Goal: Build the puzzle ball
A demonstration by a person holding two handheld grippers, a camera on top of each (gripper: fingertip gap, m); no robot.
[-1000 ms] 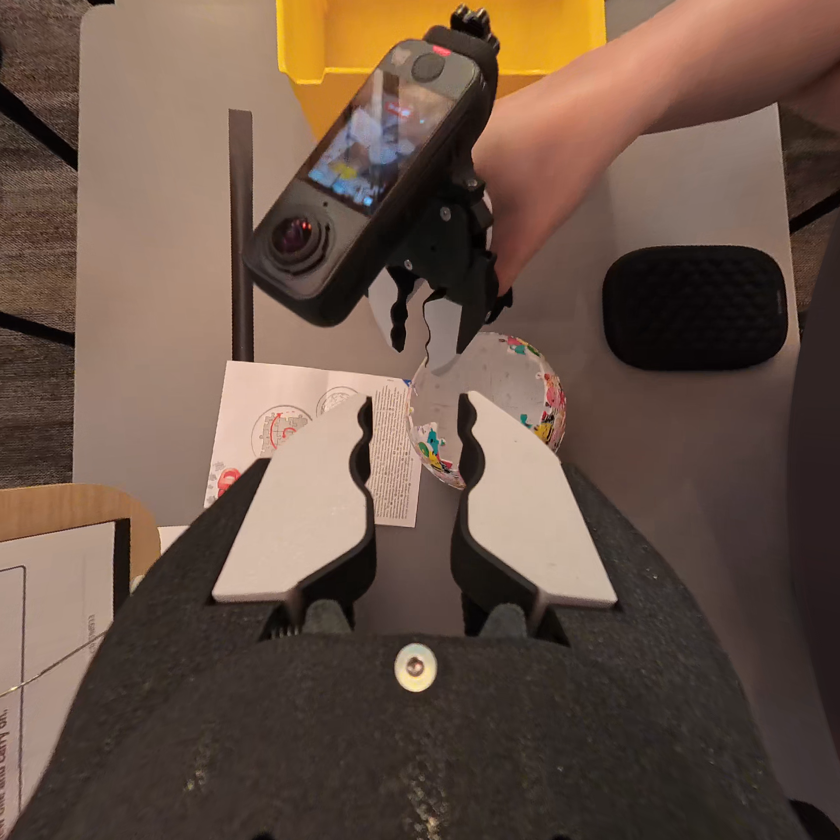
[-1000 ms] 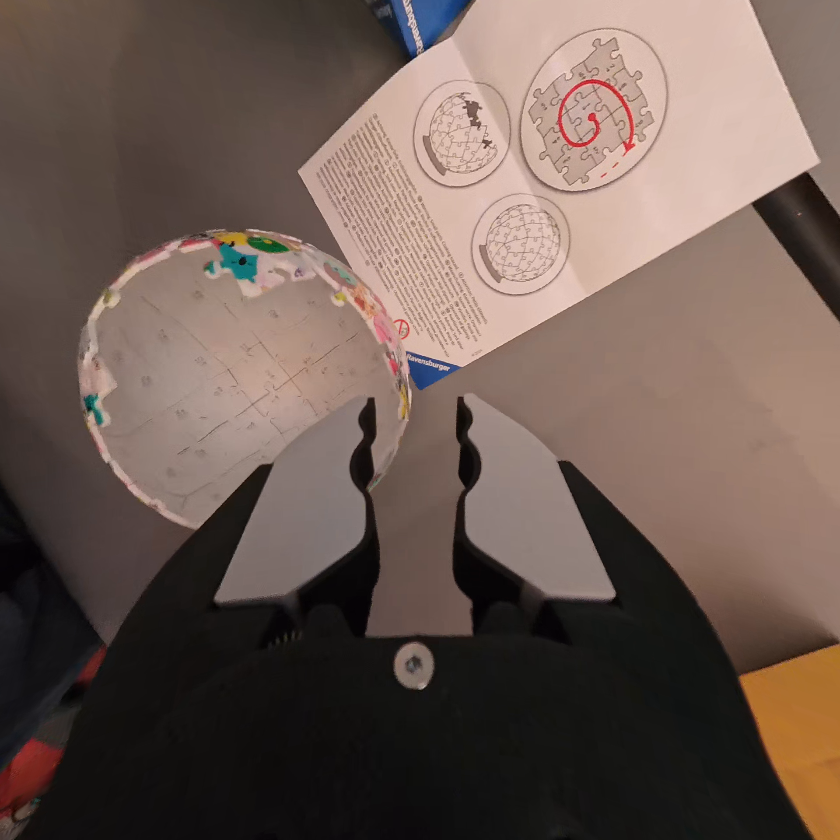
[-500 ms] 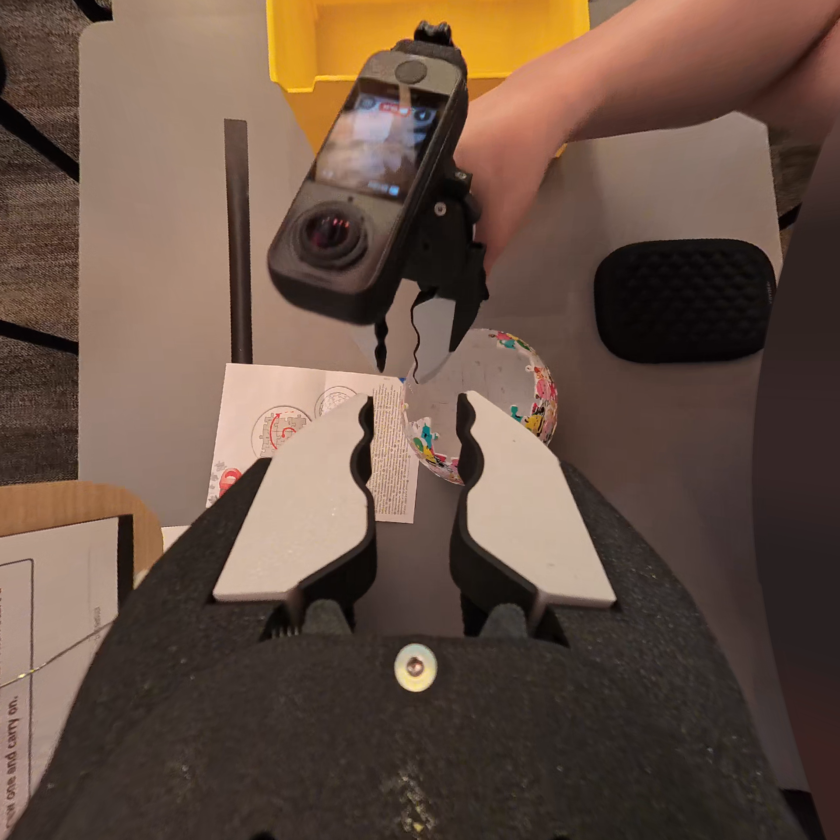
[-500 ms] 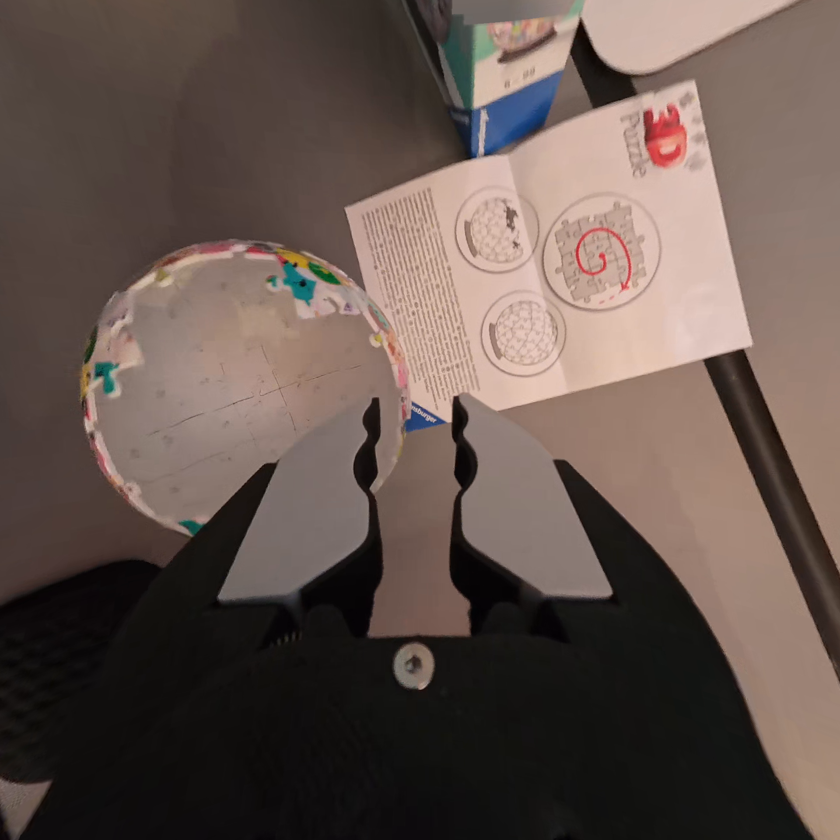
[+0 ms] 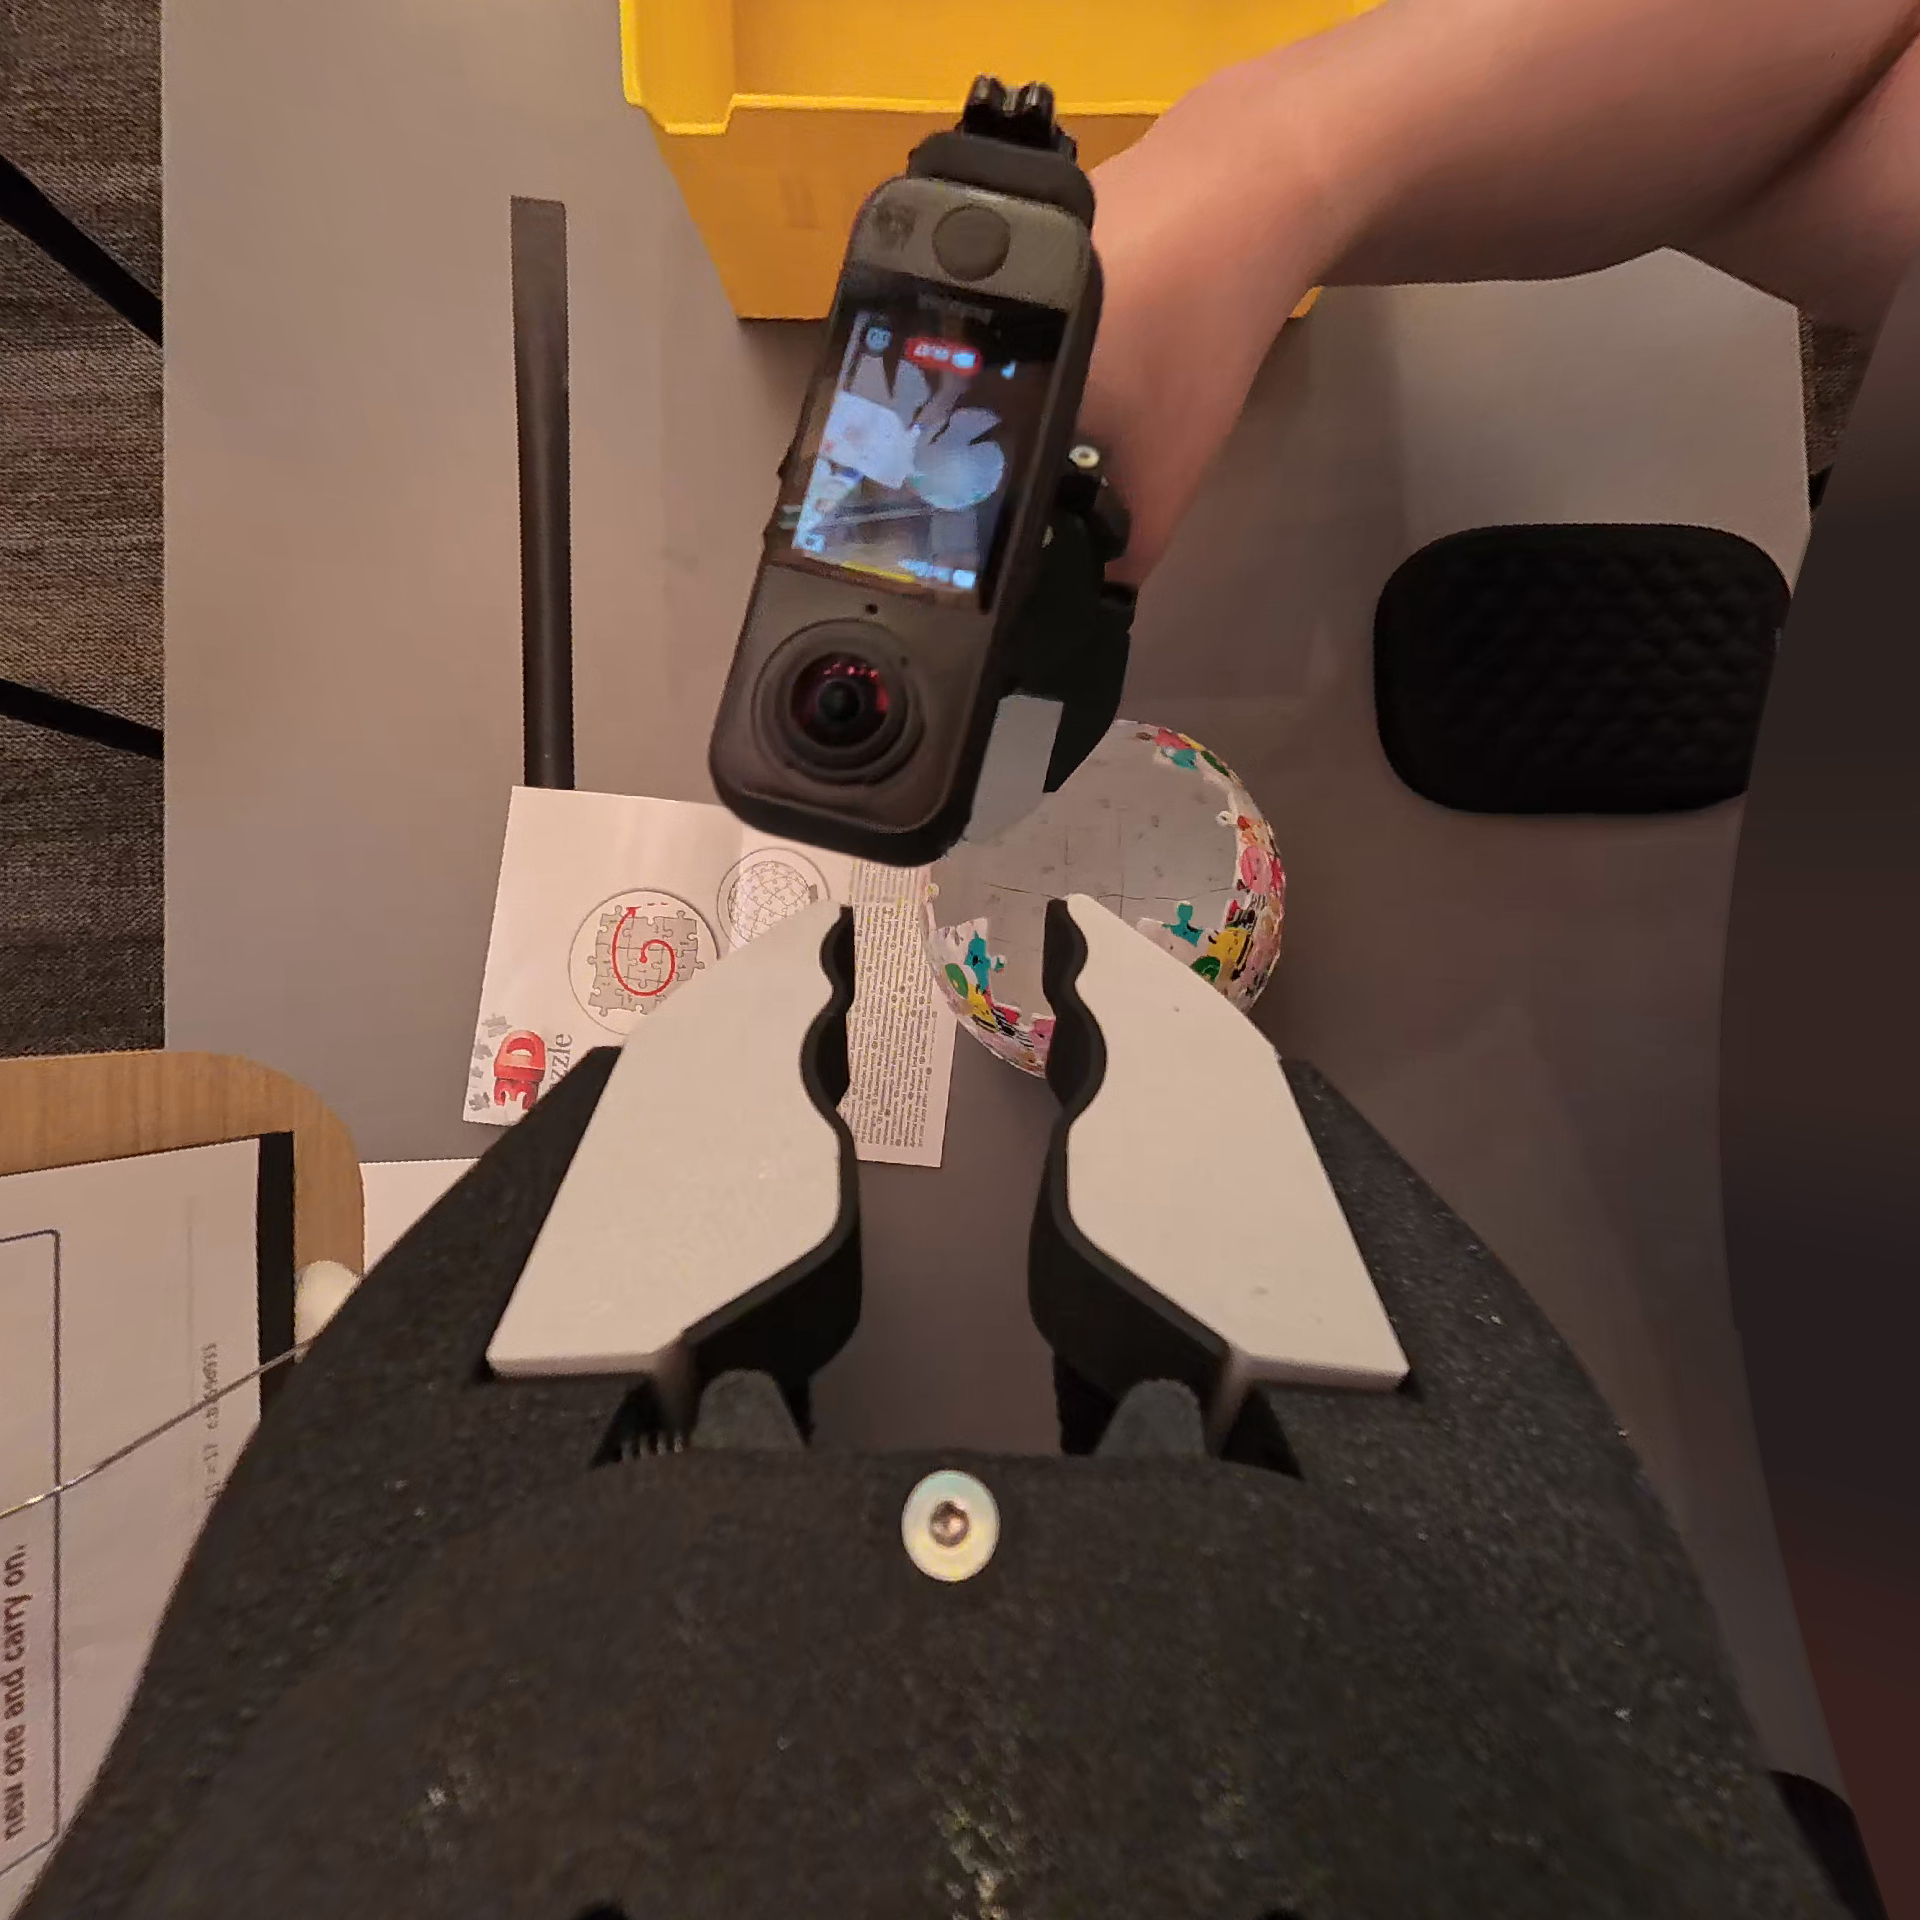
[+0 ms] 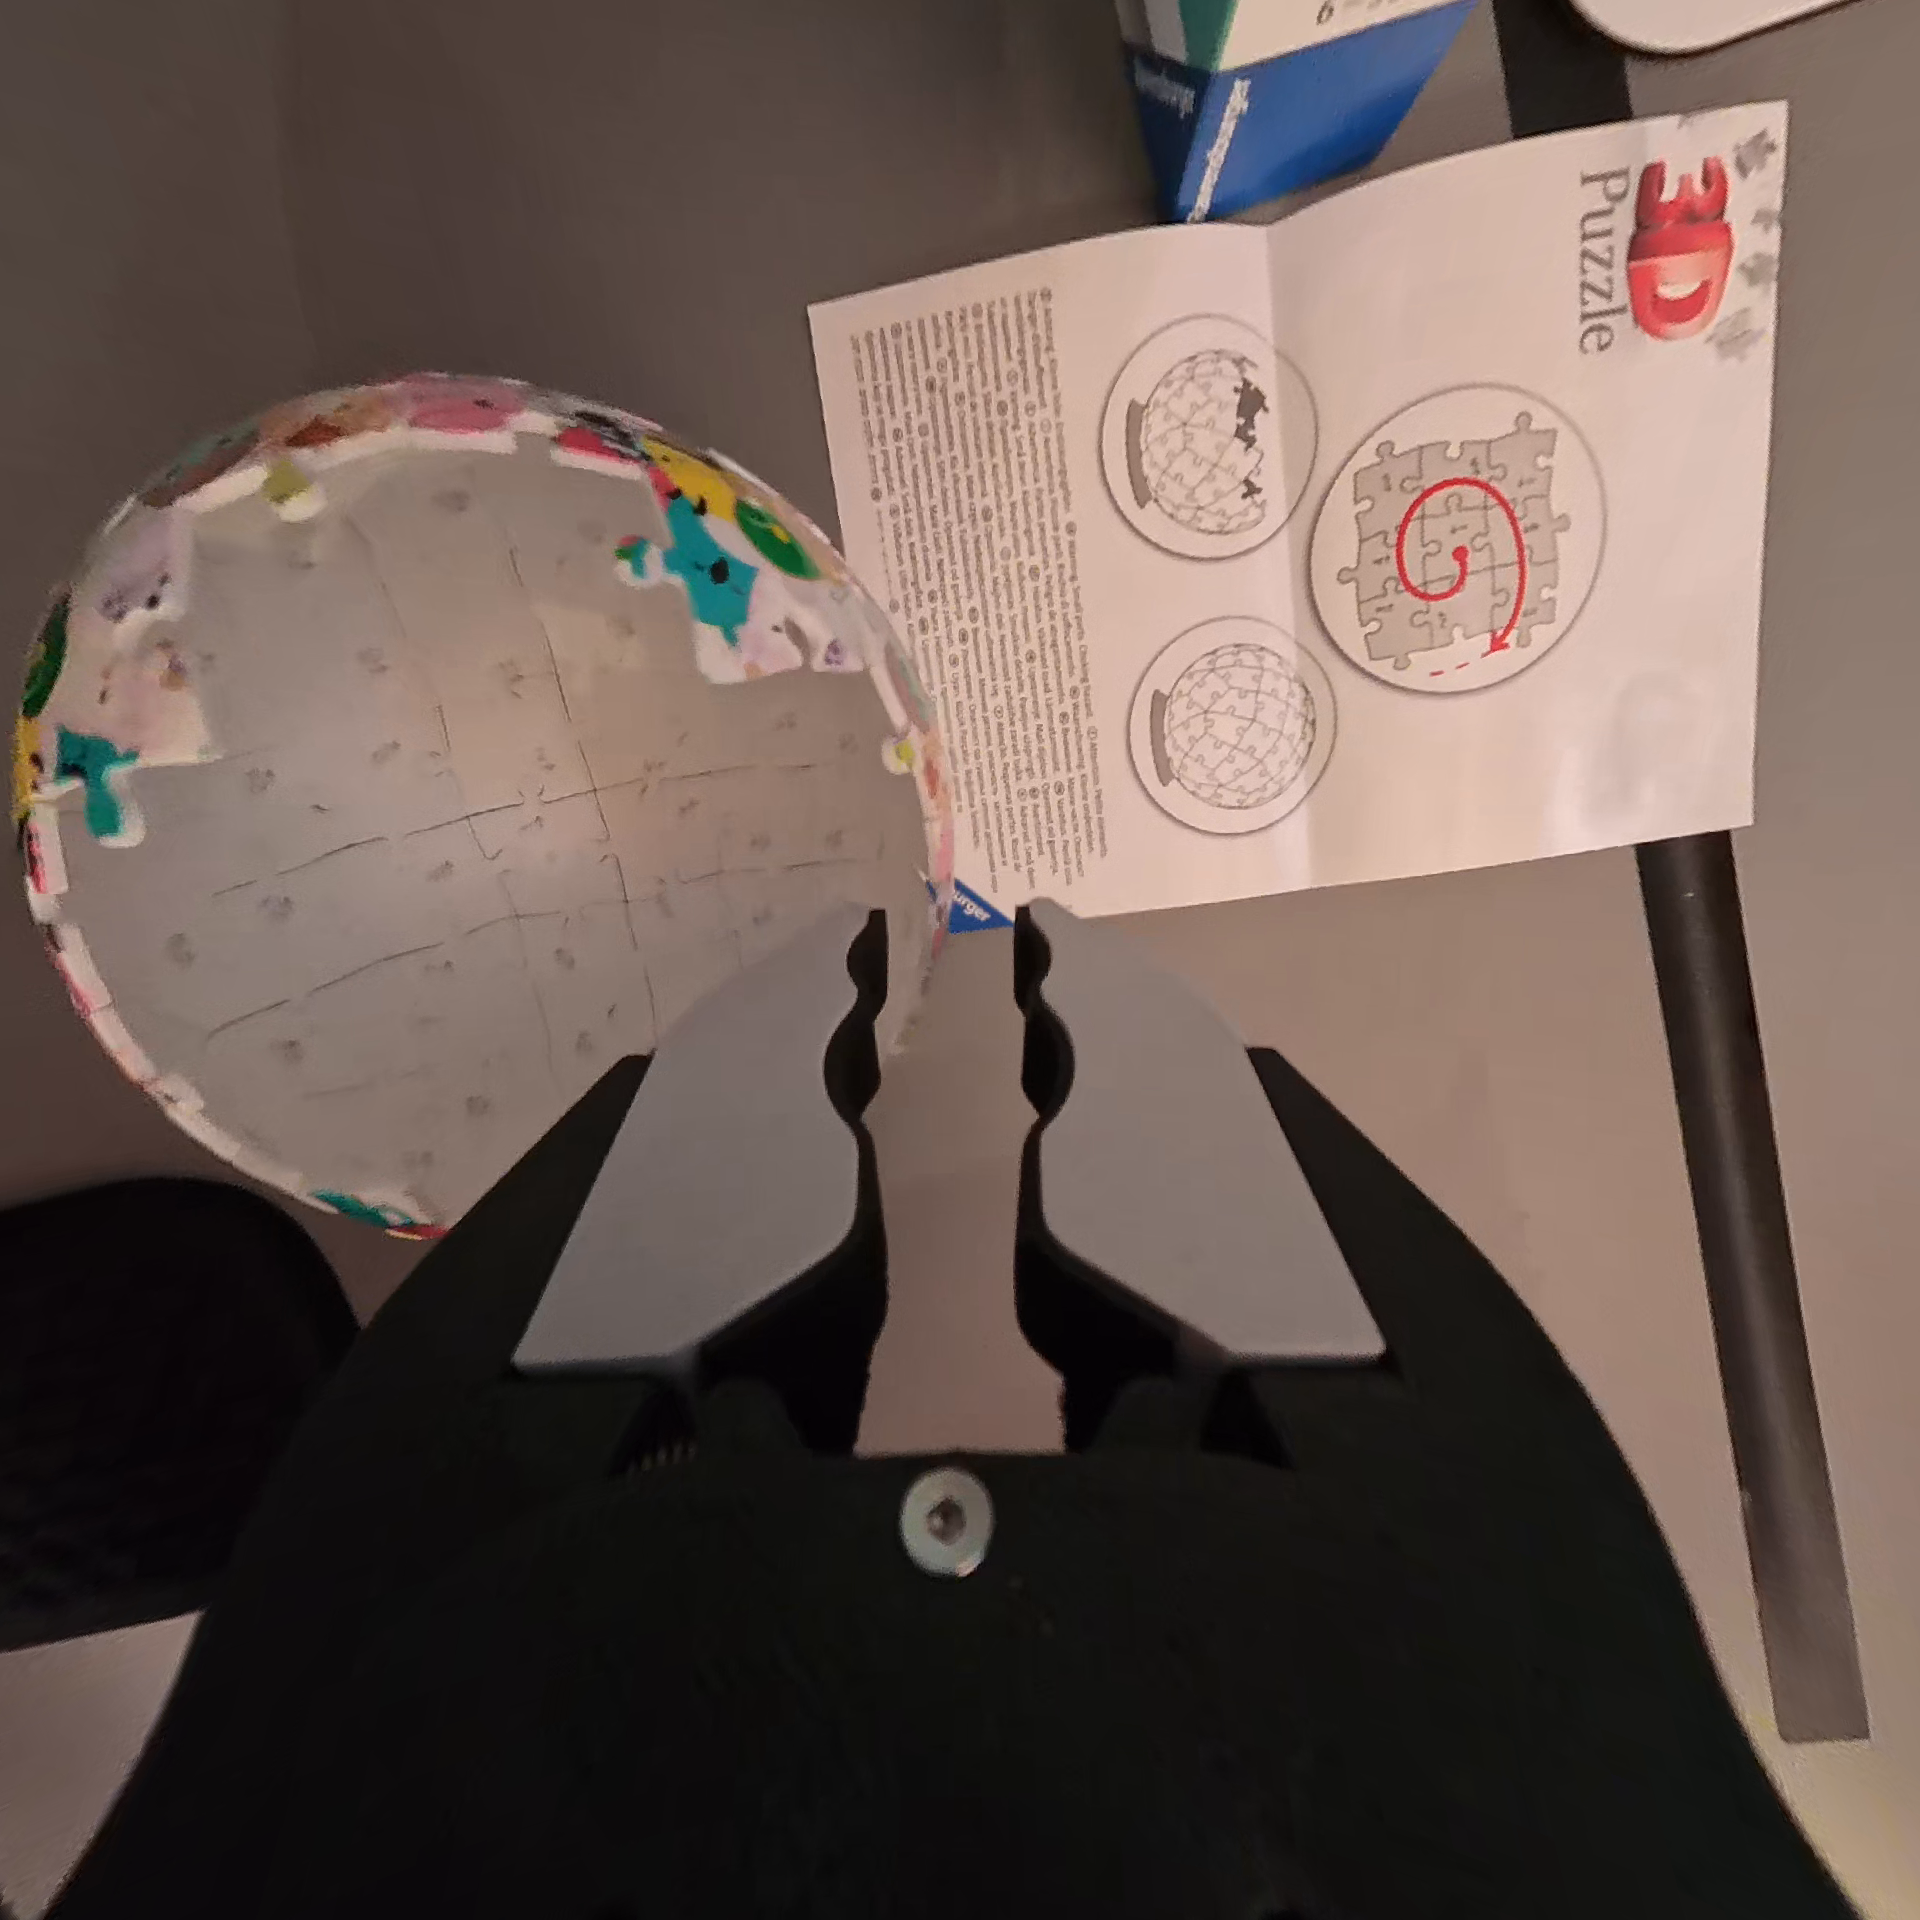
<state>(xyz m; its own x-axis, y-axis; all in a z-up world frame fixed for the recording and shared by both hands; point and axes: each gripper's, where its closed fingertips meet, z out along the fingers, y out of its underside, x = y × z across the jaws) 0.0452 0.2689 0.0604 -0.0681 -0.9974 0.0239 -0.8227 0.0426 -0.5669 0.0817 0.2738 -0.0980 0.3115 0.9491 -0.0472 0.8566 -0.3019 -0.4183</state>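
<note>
The puzzle ball is a half-built open shell, white inside with colourful outer pieces, and it lies on the grey table. My right gripper is open and empty just over the shell's right rim, and the rim edge shows in the gap beside the left finger. In the left wrist view the ball sits just beyond my left gripper, which is open and empty above the table. The right gripper's camera body hangs over the ball, with one finger showing.
A folded instruction leaflet lies right of the ball. A blue puzzle box and a black bar are nearby. A yellow bin stands at the far edge, a black pouch to the right, and a wooden clipboard at near left. Spacing between my two grippers at the tips: around 15 cm. The black bar is about 20 cm from my right fingertips and 30 cm from my left. My left wrist view looks at it from another angle.
The right gripper has swung round and come down closer to the ball's rim, and its jaws have narrowed a little. The left gripper has barely moved.
</note>
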